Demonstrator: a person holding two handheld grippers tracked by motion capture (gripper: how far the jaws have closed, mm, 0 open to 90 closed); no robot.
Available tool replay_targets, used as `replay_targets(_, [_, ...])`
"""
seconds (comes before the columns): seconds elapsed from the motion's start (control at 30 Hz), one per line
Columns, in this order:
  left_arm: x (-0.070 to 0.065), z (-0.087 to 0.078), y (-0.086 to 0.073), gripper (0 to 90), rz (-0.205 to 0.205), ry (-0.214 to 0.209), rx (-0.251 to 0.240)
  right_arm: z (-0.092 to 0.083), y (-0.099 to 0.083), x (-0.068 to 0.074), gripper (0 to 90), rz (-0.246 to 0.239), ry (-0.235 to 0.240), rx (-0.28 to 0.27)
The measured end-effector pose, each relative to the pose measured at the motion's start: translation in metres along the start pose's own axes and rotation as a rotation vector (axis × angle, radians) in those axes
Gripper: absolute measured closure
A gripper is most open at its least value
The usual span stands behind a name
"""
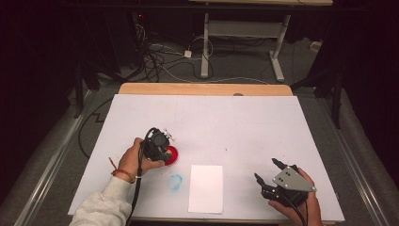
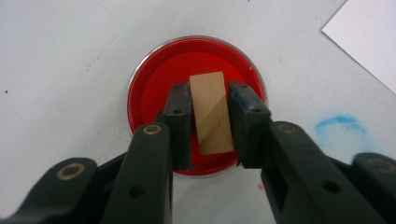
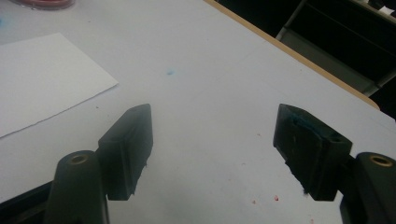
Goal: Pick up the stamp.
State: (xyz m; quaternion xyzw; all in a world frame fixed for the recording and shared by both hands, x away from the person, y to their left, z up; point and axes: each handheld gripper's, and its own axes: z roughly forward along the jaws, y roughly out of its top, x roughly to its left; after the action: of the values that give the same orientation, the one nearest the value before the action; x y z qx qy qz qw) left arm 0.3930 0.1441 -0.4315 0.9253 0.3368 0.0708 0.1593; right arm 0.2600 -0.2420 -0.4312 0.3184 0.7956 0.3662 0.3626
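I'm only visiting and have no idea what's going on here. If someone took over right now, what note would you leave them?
Left tool: shut on the wooden block, which stands in the round dish of red paint near the table's left front.
Right tool: open, holding nothing, above bare table at the right front.
White sheet of paper: lies flat between the two hands, blank. A blue ring-shaped smudge marks the table cover just left of it.
Done: block gripped in the paint.
Left, probably: lift the block out and press it on the sheet; no red print is there yet.
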Motion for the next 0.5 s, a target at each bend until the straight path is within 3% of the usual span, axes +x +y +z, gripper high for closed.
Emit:
replay_targets(0.33, [0.0003,0.0003,0.0002,73.4,0.011,0.023,0.006,0.0002,0.0002,0.0005,29.8,-0.004,0.006,0.006])
replay_targets(0.5, [0.0016,0.0007,-0.0007,73.6,0.02,0.013,0.005,0.0002,0.0,0.0003,29.7,-0.003,0.004,0.007])
